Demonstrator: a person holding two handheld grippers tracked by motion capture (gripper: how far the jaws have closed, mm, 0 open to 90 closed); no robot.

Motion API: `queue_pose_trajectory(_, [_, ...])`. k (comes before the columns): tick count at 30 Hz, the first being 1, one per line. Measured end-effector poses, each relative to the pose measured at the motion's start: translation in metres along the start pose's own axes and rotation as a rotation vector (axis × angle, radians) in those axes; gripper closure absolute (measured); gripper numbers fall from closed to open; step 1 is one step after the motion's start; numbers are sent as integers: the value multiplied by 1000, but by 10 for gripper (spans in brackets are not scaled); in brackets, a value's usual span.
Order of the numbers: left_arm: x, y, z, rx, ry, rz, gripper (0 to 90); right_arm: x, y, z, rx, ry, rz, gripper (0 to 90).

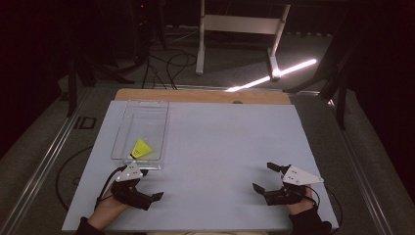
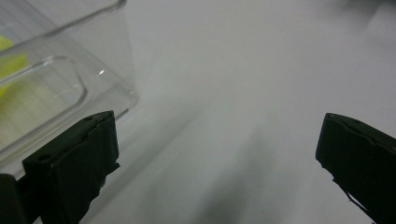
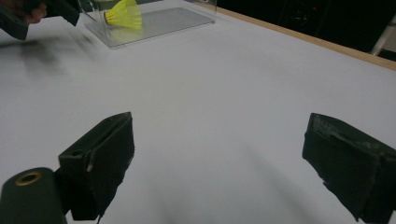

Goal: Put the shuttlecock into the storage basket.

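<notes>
The room is dark; light falls from above onto the pale worktop (image 1: 220,147), which looks evenly bright. Far beyond both claws, a hard white streak of glare (image 1: 274,76) crosses the floor. In the left gripper view, the clear tray (image 2: 70,79) just beside the left claw (image 2: 219,154) is soft and out of focus. Faint blurred shadows lie ahead of the right claw (image 3: 219,154).

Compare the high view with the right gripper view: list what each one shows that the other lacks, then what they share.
High view alone: the white frame stand on the floor, the bright light streak, and the right hand-held gripper from above, open. Right gripper view alone: that gripper's black jaws close up, spread apart. Shared: the yellow feathered shuttlecock in the clear plastic tray, the left hand-held gripper, the white table.
</notes>
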State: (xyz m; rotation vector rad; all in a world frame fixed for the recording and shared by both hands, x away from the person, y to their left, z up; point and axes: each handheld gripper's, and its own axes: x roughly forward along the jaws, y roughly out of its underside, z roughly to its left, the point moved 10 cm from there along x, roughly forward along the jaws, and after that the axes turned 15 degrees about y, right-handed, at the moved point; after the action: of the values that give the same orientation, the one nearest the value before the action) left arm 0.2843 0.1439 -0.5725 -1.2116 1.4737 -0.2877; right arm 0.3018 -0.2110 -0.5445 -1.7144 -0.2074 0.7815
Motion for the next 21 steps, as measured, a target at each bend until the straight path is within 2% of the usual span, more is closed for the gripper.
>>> queue_pose_trajectory(3, [-1, 2, 2, 0, -26, -17, 1, 1, 1, 0, -1, -2, 3, 93])
queue_pose_trajectory(5, [-3, 1, 2, -13, -38, -49, 1, 1, 1, 1, -3, -3, 5, 93])
queue_pose_trajectory(8, [-6, 3, 5, -21, -69, -62, 1, 1, 1, 1, 1, -3, 8, 94])
queue_pose_trajectory(10, [-6, 3, 5, -29, -73, -74, 1, 2, 2, 0, 2, -3, 9, 94])
queue_pose_trajectory(21, [-1, 5, 5, -36, -80, -66, 1, 3, 3, 1, -9, -6, 16, 93])
